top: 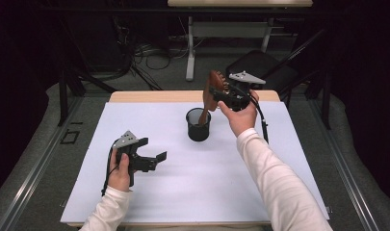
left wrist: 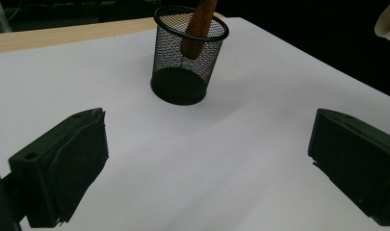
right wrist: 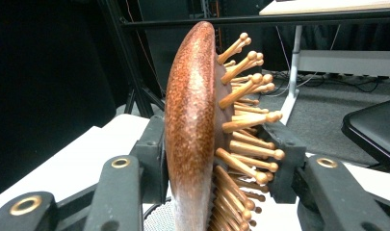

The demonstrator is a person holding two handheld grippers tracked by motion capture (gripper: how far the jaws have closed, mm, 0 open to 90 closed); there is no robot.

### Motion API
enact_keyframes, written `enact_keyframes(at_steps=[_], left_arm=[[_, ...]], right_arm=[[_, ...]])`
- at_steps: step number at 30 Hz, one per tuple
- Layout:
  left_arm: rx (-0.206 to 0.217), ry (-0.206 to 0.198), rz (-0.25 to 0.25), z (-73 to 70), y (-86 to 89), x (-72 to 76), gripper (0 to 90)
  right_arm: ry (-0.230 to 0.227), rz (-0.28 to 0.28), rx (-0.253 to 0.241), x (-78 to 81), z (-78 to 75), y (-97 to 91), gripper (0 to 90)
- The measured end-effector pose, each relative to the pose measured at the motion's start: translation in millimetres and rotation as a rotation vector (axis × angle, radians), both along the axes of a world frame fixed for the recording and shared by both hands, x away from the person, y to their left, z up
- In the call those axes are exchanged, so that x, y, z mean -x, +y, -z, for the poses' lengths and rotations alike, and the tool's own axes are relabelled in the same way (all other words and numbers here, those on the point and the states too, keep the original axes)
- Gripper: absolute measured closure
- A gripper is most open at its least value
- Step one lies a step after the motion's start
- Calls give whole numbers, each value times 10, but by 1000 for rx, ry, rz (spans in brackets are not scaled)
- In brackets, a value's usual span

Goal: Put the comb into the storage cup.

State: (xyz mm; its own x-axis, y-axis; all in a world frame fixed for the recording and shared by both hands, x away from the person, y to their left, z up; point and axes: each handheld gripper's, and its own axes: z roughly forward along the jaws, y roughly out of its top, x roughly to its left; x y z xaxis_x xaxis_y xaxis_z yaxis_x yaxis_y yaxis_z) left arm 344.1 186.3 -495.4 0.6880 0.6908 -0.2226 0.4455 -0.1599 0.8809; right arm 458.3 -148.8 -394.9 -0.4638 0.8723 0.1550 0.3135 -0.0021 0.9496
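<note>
The left tool (top: pixel 151 159) is parked low over the near part of the white desk (top: pixel 192 183), jaws spread wide with nothing between them. Farther back, a black mesh cup (top: pixel 198 124) is stood on the desk. Above it, a wooden hairbrush (top: pixel 215 86) is clamped by the head in the right tool (top: pixel 221 94), handle dipped into the cup.

Quick count: one wooden brush (top: pixel 216 89), one black mesh cup (top: pixel 198 126), and two grippers, one near left (top: pixel 154 161) and one far right (top: pixel 213 92). One white counter (top: pixel 207 183) under it all. Past it, one black chair (top: pixel 265 67).
</note>
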Motion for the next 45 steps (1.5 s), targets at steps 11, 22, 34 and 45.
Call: enact_keyframes(at_steps=[11, 22, 34, 45], left_arm=[[1, 0, 0, 4, 5, 0, 4], [0, -1, 0, 3, 4, 2, 4], [-2, 1, 0, 11, 0, -4, 4], [-1, 2, 1, 17, 4, -7, 4]], right_arm=[[-38, -18, 63, 17, 61, 121, 514], [-59, -23, 127, 18, 160, 216, 513], [-59, -12, 159, 5, 253, 215, 512], [-70, -6, 179, -2, 277, 227, 510]])
